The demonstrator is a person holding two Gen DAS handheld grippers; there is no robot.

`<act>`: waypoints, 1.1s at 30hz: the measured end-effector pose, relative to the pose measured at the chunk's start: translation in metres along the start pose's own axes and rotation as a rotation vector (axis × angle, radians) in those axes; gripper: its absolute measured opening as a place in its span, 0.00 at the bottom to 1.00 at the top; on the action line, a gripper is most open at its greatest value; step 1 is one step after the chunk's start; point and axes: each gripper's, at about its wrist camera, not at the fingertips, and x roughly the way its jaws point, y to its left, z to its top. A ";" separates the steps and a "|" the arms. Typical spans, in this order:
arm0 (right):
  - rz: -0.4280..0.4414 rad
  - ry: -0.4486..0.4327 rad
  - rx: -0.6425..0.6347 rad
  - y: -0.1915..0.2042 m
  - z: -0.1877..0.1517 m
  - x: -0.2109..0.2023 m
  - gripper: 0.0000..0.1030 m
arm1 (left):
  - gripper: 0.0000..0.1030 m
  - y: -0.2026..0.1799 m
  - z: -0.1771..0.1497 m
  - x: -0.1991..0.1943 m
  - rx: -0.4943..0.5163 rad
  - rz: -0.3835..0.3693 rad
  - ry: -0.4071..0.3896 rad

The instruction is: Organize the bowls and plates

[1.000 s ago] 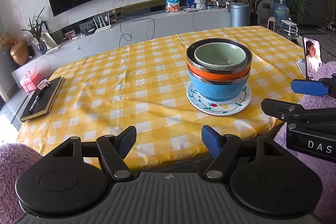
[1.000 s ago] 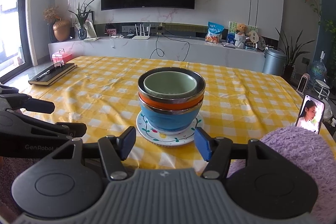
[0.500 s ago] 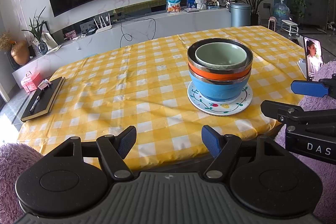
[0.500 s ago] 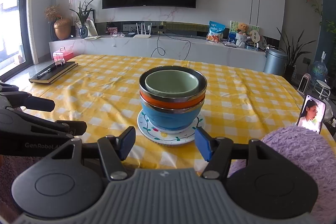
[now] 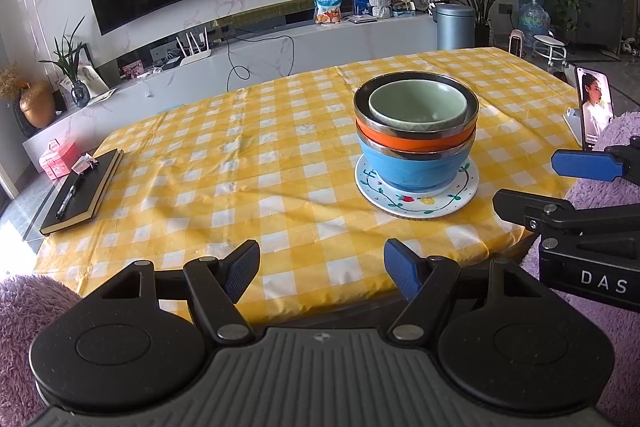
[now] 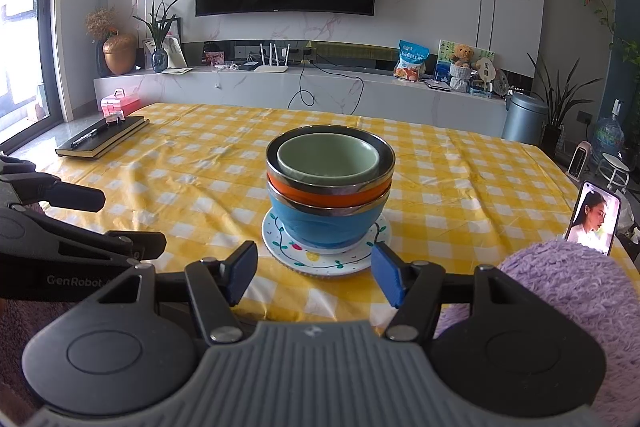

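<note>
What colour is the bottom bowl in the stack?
Blue bowl, clearest in the right wrist view.

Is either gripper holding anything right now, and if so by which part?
Nothing is held. The left gripper and right gripper are both open and empty.

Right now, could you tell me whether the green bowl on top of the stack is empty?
Empty: the green bowl shows only its bare glazed inside in both wrist views.

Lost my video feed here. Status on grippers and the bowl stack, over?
Left gripper open, empty. Right gripper open, empty, short of the plate. Three bowls nested on it, untouched. Nothing in the way.
</note>
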 end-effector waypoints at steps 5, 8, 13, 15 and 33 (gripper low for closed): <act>0.000 0.000 -0.001 0.000 0.000 0.000 0.61 | 0.81 0.000 0.000 0.000 -0.001 0.000 0.000; 0.000 0.000 -0.001 0.000 0.000 0.000 0.61 | 0.81 0.000 0.000 0.000 -0.001 0.000 0.001; 0.000 0.001 -0.001 0.000 0.000 0.000 0.62 | 0.81 0.000 0.000 0.000 -0.001 0.000 0.001; 0.000 0.000 -0.001 0.000 0.000 0.000 0.62 | 0.81 0.000 0.000 0.000 -0.001 0.000 0.001; 0.001 0.002 -0.007 0.000 0.000 0.001 0.63 | 0.81 0.001 0.000 0.000 -0.002 0.000 0.001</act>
